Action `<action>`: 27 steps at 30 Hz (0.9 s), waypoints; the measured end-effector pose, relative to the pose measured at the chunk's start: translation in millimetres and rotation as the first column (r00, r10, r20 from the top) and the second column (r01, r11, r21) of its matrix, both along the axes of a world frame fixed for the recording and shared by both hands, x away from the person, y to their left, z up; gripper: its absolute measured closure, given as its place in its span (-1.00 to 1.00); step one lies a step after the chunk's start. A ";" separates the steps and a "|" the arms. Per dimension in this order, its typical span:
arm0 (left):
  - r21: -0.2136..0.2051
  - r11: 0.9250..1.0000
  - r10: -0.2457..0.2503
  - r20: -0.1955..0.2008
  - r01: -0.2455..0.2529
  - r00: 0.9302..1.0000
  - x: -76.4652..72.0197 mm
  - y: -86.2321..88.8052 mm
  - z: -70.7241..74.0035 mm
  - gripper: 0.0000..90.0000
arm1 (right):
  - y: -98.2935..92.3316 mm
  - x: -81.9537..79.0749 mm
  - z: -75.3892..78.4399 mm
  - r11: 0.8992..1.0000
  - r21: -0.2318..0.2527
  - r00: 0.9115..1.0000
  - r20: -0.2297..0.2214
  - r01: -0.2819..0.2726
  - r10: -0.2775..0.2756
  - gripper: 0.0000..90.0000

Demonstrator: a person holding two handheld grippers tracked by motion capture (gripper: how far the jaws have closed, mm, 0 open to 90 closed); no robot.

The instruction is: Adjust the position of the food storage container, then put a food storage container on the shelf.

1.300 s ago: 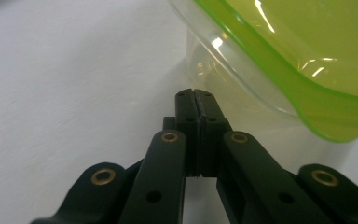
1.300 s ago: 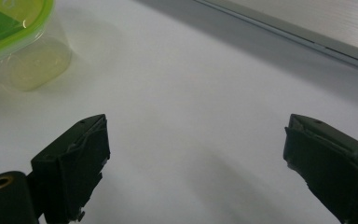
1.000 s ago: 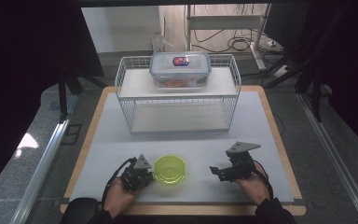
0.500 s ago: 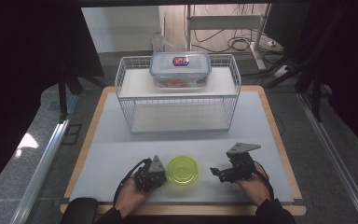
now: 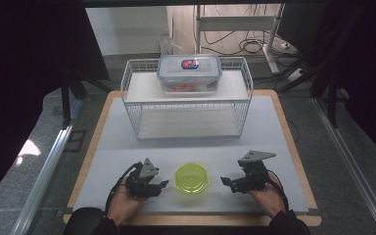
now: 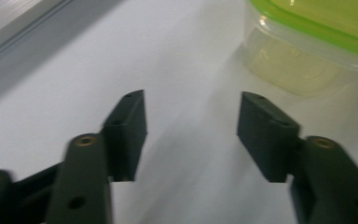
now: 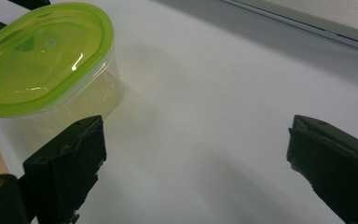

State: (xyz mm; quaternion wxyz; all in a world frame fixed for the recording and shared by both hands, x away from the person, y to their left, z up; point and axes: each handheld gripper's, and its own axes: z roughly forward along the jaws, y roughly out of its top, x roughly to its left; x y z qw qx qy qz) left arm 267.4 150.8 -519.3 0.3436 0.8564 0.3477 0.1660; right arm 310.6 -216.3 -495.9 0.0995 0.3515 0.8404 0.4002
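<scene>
Left hand-held gripper (image 5: 164, 184): its jaws have just been opening and are now standing apart with nothing between them, only bare mat; it is sitting just left of the green-lidded container, not touching it.
Right hand-held gripper (image 5: 223, 181): its jaws are gaping wide, nothing in the gap; it is resting near the container's right side, pointing toward it.
Green-lidded container (image 5: 191, 177): it is standing upright on the mat between the two grippers, lid on, see-through walls; in the left gripper view (image 6: 317, 42) it is lying ahead of the jaws and off to one side.
White mat (image 5: 127, 147): it is covering the wooden counter (image 5: 93, 142).
Wire rack (image 5: 186, 100): it is standing at the far end of the mat, well apart from the grippers.
Clear lidded box (image 5: 189, 73): it is sitting on the rack's top shelf.
</scene>
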 end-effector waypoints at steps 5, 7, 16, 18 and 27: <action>-0.064 0.998 0.027 -0.018 -0.028 0.999 -1.7 14.8 1.5 -0.71 | -0.1 0.3 -0.8 1.000 -0.001 1.000 -0.003 -0.008 0.008 -0.91; -0.097 0.993 0.059 -0.019 -0.061 0.998 -4.3 25.7 2.7 -0.84 | 0.4 0.4 -1.7 1.000 -0.002 1.000 -0.009 -0.014 0.014 -0.91; -0.152 0.986 0.071 0.016 -0.067 0.997 -7.2 42.0 4.0 -0.99 | 2.2 0.2 -2.3 0.999 0.021 0.999 -0.008 -0.035 0.035 -0.97; -0.139 0.988 0.073 0.027 -0.068 0.997 -7.1 44.1 3.1 -1.00 | 3.2 0.1 -2.5 0.999 0.023 0.999 -0.013 -0.031 0.031 -0.97; -0.115 0.990 0.081 0.027 -0.078 0.996 -7.5 46.8 0.6 -1.00 | 13.5 -2.1 0.0 0.998 0.050 0.997 -0.065 -0.047 0.050 -0.93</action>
